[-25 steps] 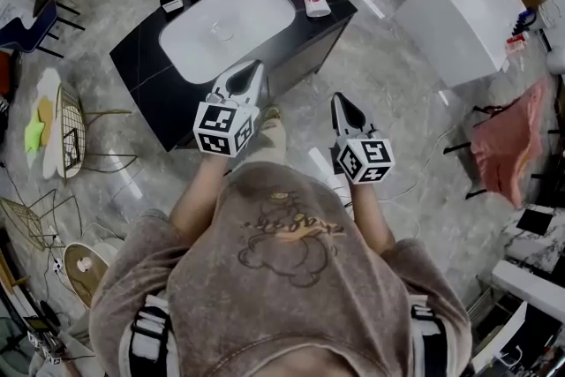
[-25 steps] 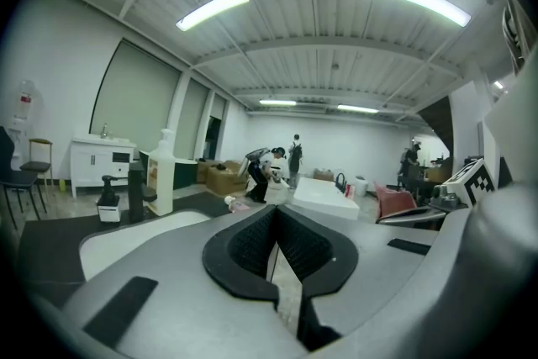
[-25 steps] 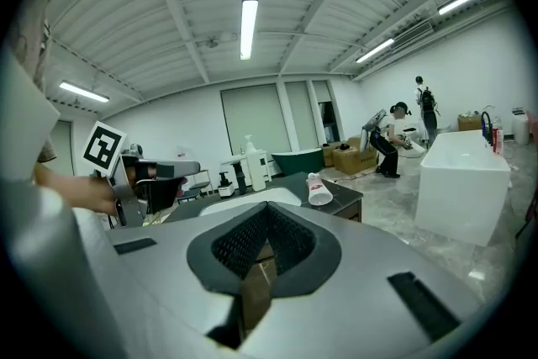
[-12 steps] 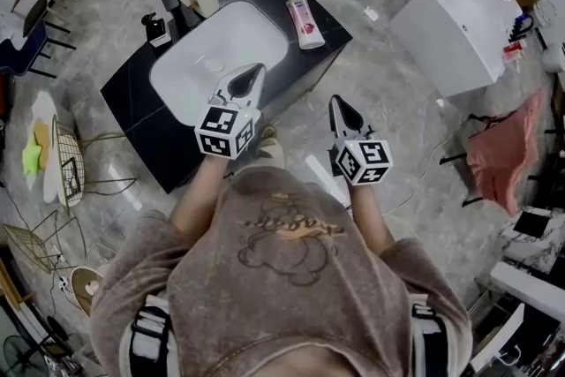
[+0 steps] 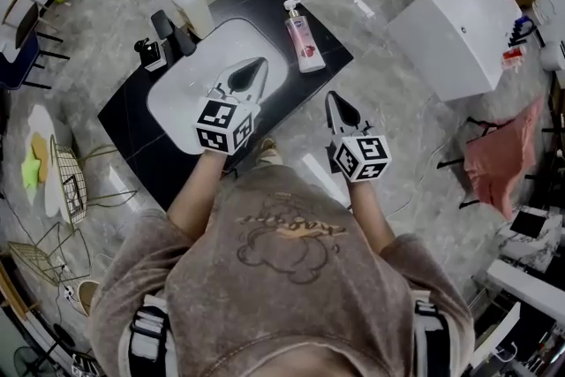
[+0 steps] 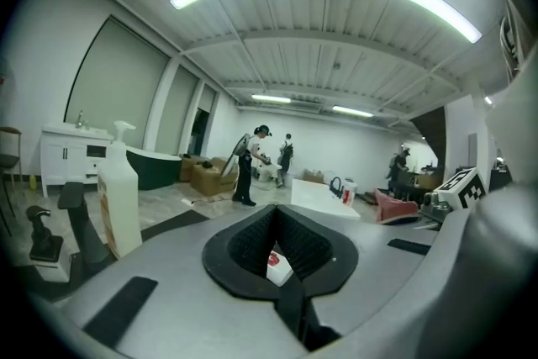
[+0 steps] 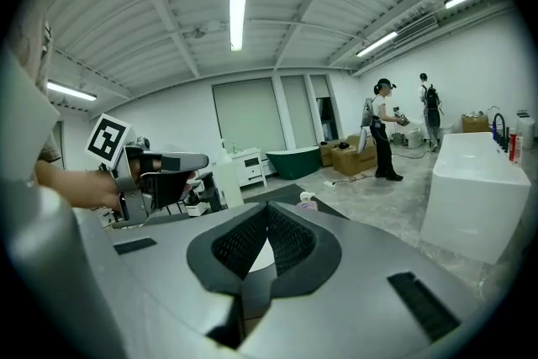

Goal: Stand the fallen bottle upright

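A pink pump bottle (image 5: 303, 35) lies on its side on the right part of the black counter (image 5: 132, 115), beside the white basin (image 5: 181, 106). In the right gripper view the bottle (image 7: 307, 199) shows small beyond the jaws. My left gripper (image 5: 258, 66) hangs over the basin's near right part, jaws together and empty, a short way from the bottle. Its own view (image 6: 276, 214) shows a bit of white and red through the gap in the pads. My right gripper (image 5: 336, 102) is shut and empty, off the counter's near right edge, over the floor.
An upright white pump bottle (image 5: 190, 3), a black tap (image 5: 172, 29) and a small black dispenser (image 5: 146, 50) stand at the counter's far left. A white tub (image 5: 450, 22) sits on the right, a pink cloth (image 5: 503, 159) nearer. Wire chairs (image 5: 66, 177) stand left. People (image 6: 245, 168) work far off.
Both grippers have moved forward toward the counter; the left one now reaches over the basin. The counter and bottle appear closer in the head view. Both stay shut.
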The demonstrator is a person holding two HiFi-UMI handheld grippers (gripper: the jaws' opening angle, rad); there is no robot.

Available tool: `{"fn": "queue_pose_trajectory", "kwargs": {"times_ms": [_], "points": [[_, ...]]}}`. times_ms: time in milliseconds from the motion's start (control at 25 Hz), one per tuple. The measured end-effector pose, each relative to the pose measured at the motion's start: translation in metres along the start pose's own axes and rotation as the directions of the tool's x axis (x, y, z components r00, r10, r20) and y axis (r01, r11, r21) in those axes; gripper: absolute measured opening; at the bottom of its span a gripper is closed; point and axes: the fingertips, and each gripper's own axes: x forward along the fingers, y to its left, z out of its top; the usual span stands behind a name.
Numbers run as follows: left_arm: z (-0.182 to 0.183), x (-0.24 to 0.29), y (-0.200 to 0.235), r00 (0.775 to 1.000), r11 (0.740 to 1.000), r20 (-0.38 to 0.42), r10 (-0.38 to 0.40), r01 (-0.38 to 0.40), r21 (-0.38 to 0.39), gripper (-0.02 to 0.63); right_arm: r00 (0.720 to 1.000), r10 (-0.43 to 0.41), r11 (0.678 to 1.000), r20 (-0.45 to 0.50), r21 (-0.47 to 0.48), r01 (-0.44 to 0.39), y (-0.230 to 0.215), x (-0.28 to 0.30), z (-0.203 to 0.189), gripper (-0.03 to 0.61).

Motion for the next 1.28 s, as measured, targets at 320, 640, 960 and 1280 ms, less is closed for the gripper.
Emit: {"fn": "queue_pose_trajectory", "kwargs": {"times_ms": [320, 640, 960, 1280], "points": [[0.004, 0.043, 0.029, 0.999, 0.999, -0.016, -0.031, 0.031, -0.011, 0.018, 1.0, -0.025, 1.0, 0.001, -0.008, 0.025, -0.025, 0.049, 0.02, -0.003], [0.007, 0.068, 0.035, 0.998, 0.998, -0.038, -0.057, 0.057, -0.007, 0.018, 0.999, -0.032, 0.999, 0.014, -0.007, 0.032, -0.038, 0.071, 0.037, -0.003], [0.006, 0.077, 0.031, 0.999, 0.999, -0.043, -0.033, 0.033, -0.015, 0.018, 1.0, -0.019, 1.0, 0.016, 0.013, 0.019, -0.053, 0.081, 0.04, -0.003], [0.002, 0.084, 0.025, 0.999, 1.0, -0.037, 0.008, -0.008, -0.006, 0.018, 1.0, 0.002, 1.0, 0.017, 0.011, -0.002, -0.066, 0.087, 0.041, -0.003]]}}
